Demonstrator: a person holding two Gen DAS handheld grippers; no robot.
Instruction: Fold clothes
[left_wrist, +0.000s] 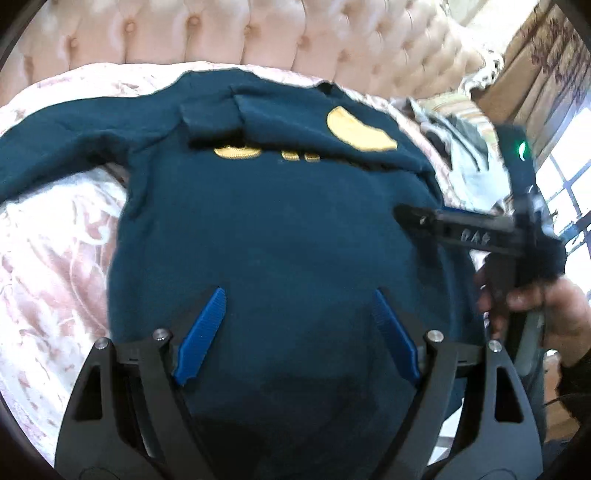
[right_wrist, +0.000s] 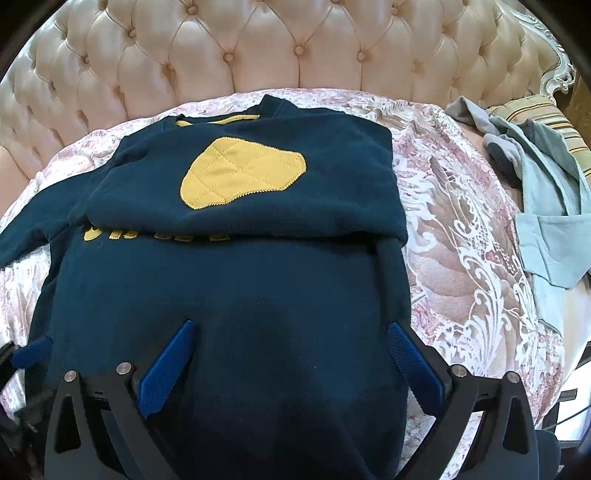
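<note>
Step in hand: the dark teal sweatshirt is lying flat on the patterned pink bedspread. Its right sleeve, with the yellow quilted elbow patch, is already lying folded across the chest, while the left sleeve is still stretching out toward the left edge of the bed. By my reading, the sleeve fold is half done.

Left gripper: it is hanging over the lower body of the sweatshirt with its blue pads standing wide apart, nothing between them.

Right gripper: it is standing wide over the hem area, gripping nothing. In the left wrist view it is reaching in from the right, carried by a hand.

Next move, as a judgement: the outstretched left sleeve is asking for a pinch near its cuff and a carry across the chest, landing on or beside the folded one. Alternatively, the hem is waiting to be lifted toward the collar.

Edges: the sweatshirt's right side edge is lying straight with bare bedspread beside it. The collar is sitting near the tufted headboard.

Open room: bedspread is lying free on both sides. A pile of pale blue and grey clothes is sitting well apart on the right, against a striped cushion.
</note>
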